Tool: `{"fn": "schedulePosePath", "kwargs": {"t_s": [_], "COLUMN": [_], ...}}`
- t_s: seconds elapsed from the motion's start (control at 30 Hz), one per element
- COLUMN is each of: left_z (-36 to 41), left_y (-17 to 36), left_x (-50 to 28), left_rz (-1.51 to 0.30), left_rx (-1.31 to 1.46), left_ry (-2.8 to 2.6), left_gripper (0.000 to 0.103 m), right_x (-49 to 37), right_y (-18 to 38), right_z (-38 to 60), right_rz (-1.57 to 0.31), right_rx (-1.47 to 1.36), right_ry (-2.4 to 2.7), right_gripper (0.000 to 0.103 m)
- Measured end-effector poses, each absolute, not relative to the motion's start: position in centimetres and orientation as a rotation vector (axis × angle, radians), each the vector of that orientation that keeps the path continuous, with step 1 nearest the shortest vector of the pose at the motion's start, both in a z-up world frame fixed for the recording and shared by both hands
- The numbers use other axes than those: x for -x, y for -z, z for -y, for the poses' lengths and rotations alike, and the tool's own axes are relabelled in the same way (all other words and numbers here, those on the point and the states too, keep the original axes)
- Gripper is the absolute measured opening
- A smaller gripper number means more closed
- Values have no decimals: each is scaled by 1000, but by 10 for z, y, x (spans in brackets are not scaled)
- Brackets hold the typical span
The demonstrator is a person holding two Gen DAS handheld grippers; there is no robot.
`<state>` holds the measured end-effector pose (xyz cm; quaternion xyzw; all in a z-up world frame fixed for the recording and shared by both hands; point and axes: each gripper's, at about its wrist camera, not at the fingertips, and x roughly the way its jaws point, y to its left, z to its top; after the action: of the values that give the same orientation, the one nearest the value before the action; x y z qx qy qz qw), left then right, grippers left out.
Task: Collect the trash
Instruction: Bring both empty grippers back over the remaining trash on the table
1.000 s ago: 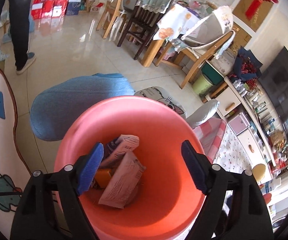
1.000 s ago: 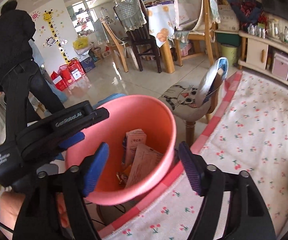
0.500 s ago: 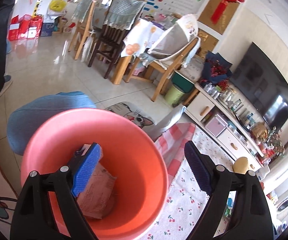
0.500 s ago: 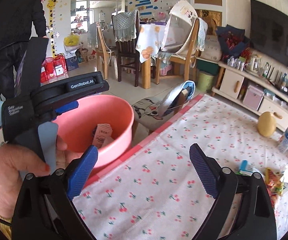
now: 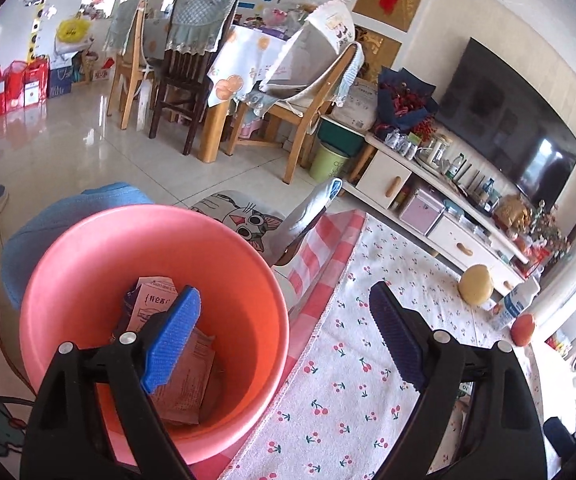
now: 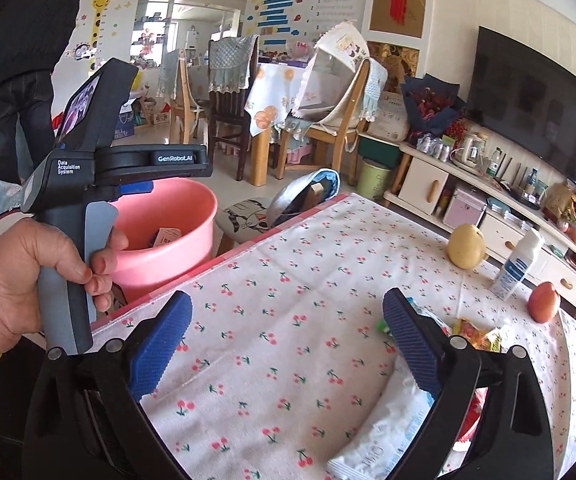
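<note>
The left tool [image 5: 283, 332] is spread wide with nothing between its blue pads [image 5: 171, 334], one pad over the pink bin [image 5: 87, 256] and the other over the counter [image 5: 340, 392]. Inside the bin lie at least two paper wrappers [image 5: 185, 380]; the pad covers part of them, so an exact count cannot be made. The right tool [image 6: 285, 340] is also wide open and empty, hovering above the counter's cherry-print cloth. A white packet [image 6: 380, 432] lies below its right finger, cut off by the tool and the lower edge. Beyond that finger a small heap of coloured wrappers [image 6: 476, 336] is partly hidden; its number is unclear. Farther out on the counter stand one yellow fruit [image 6: 466, 246], one white bottle [image 6: 518, 264] and one red fruit [image 6: 543, 302], all apart from each other. At the left of the right wrist view a hand [image 6: 19, 276] grips the left tool's handle, which hides part of the bin beside the counter's edge. A stool with a cat cushion [image 5: 243, 220] stands just behind the bin.
</note>
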<state>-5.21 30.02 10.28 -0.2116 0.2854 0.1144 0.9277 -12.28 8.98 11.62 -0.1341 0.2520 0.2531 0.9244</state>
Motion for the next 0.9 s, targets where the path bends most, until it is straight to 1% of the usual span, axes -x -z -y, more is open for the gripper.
{"fn": "schedulePosePath", "kwargs": {"t_s": [0.23, 0.4, 0.9], "left_z": [-280, -269, -269], "left_y": [-105, -108, -116], "left_x": [52, 57, 75], "left_rz": [-614, -602, -558], "left_rx": [370, 312, 362], "left_ry": [-225, -233, -228], "left_gripper": [87, 87, 87], "right_x": [134, 139, 136], "right_y": [-119, -123, -133], "right_z": [-58, -43, -8], "right_rz": [-484, -449, -425], "right_rx": [248, 234, 179], "right_ry": [-498, -476, -416], "right_gripper": [95, 96, 96]}}
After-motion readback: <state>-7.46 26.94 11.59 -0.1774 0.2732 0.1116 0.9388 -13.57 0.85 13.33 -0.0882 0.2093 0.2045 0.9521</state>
